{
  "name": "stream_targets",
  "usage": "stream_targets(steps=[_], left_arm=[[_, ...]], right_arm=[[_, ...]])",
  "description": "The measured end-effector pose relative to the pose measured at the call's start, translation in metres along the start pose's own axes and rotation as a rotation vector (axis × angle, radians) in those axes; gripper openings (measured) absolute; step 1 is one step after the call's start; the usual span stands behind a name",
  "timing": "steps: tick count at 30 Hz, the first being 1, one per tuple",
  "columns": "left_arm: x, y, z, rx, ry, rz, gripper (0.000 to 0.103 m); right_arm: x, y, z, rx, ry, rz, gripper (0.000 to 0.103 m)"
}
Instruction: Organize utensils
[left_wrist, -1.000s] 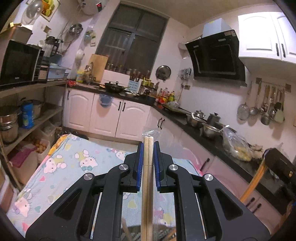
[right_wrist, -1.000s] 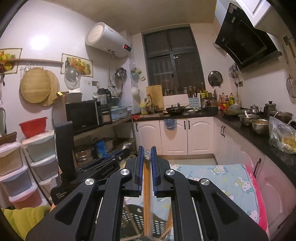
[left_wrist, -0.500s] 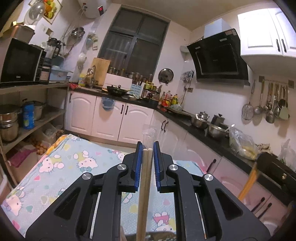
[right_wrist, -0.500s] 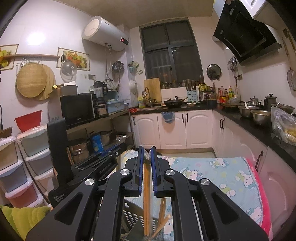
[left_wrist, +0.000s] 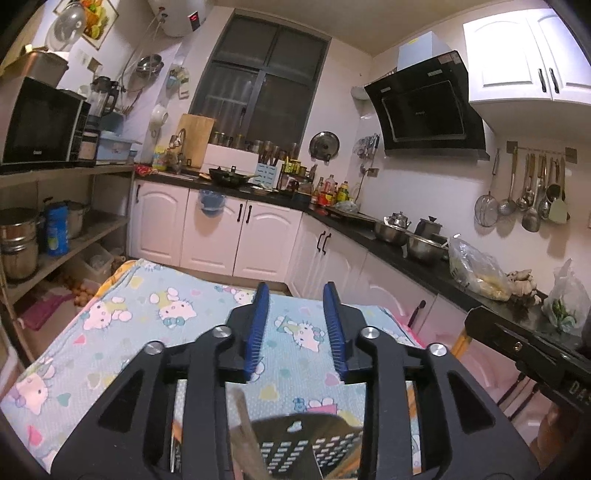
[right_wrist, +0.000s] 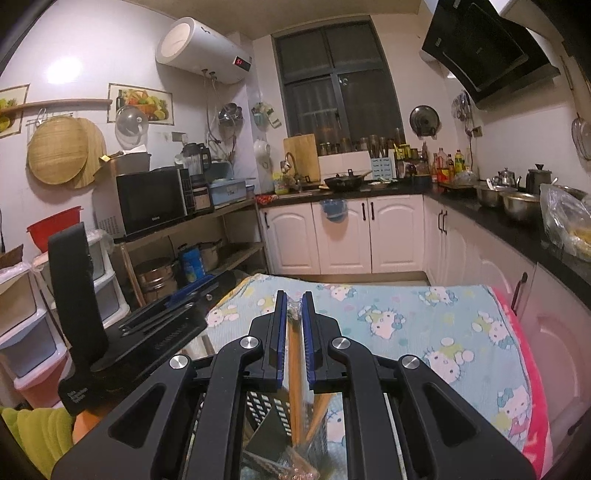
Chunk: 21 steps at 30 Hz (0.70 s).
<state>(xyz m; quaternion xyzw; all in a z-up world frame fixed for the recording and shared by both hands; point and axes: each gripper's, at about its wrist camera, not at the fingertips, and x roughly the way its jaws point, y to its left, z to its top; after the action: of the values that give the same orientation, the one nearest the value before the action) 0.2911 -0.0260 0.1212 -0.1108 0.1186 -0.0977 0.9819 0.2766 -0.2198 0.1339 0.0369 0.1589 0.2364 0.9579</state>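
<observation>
The right gripper (right_wrist: 294, 325) has its jaws clenched on wrapped chopsticks (right_wrist: 295, 373), whose long axis runs 12-to-6 down toward the perforated holder (right_wrist: 273, 417) at 6 o'clock. The left gripper (left_wrist: 297, 325) is released above the same holder (left_wrist: 295, 439).

Cartoon-cat cloth (left_wrist: 122, 328) over table (right_wrist: 532, 398)
</observation>
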Motion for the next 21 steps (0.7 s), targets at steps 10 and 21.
stream_targets(steps=[10, 21], left_arm=[[-0.026, 0.007, 0.002, -0.029, 0.046, -0.001, 0.041], [-0.064, 0.008, -0.008, -0.017, 0.144, 0.010, 0.066]], right_arm=[[-0.013, -0.005, -0.012, 0.014, 0.049, -0.020, 0.023], [-0.040, 0.000, -0.025, 0.016, 0.066, -0.034, 0.038]])
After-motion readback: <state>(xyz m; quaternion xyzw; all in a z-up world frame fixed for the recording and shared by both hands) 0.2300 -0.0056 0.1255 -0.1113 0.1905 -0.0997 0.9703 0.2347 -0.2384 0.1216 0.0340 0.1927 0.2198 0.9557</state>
